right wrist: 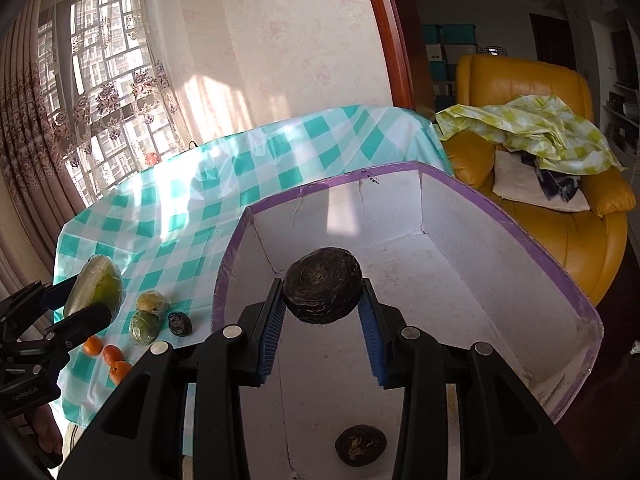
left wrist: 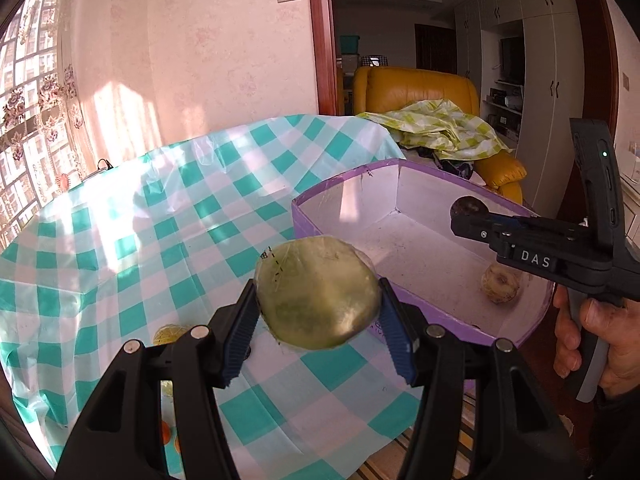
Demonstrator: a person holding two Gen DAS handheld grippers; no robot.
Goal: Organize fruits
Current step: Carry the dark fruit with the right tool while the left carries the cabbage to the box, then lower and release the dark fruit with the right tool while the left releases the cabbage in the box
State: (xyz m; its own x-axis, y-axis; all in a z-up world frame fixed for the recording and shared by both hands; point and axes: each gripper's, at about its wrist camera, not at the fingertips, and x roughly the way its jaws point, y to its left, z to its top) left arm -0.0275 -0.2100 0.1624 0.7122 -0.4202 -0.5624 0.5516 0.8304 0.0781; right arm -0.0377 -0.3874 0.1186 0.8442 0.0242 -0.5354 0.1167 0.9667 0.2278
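The dark, wrinkled round fruit (right wrist: 322, 290) hangs clamped between the blue pads of the right gripper (right wrist: 322, 312), held above the white floor of the purple-rimmed cardboard box (right wrist: 520, 236), with another dark fruit (right wrist: 360, 443) already lying on the box floor near the camera. The left gripper (left wrist: 318, 320) has its pads pressed on either side of a large plastic-wrapped green fruit (left wrist: 318, 292), carried in the air above the checked tablecloth (left wrist: 120, 240), just short of the box's near wall; a pale netted fruit (left wrist: 500, 284) sits inside the box beyond it. On the cloth beside the box wait two small wrapped green fruits (right wrist: 146, 316), a small dark one (right wrist: 179, 323) and three little oranges (right wrist: 108, 354). In my judgement both fruits are about to be dropped into the box, and the risks sit there. The wrap on the green fruit looks slick and the pads catch only its sides, so a tilt or a jolt could let it slide out and land on the cloth or the box rim. Letting the dark fruit go from this height could make it bounce or roll into the one below and bruise it. The two grippers are near each other over the same end of the box, so they could knock together, or the left one could clip the thin cardboard wall and shove the box along the cloth.
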